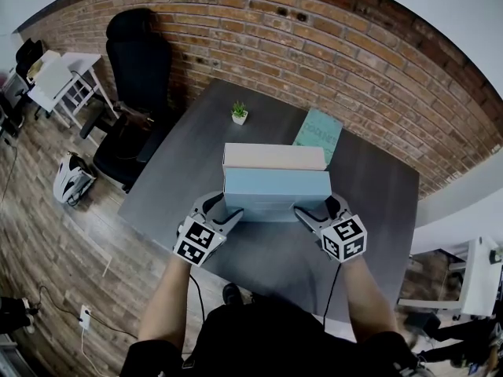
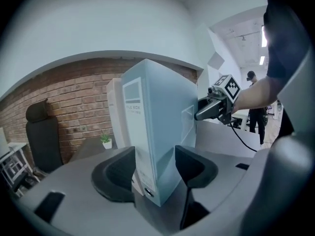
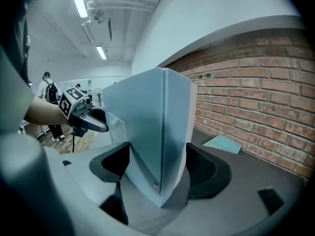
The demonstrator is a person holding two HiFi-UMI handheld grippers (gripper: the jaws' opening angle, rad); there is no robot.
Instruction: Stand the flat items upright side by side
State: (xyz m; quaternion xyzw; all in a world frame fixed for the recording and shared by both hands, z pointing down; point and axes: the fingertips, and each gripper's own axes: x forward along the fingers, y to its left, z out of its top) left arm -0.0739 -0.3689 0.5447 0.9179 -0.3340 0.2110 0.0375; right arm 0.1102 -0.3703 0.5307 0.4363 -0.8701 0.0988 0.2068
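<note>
Left claw (image 2: 155, 167) and right claw (image 3: 157, 165) clamp opposite ends of upright blue file box (image 1: 277, 188); beige box (image 1: 273, 157) stands just beyond both

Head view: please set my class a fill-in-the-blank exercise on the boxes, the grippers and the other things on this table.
1. The front box, clamped at its ends by the left gripper and right gripper, is ___ in colour.
2. The back box stands ___ on the table.
3. The teal folder beyond them lies ___.
4. The white pot holds a small ___.
Missing words: blue; upright; flat; plant.
</note>
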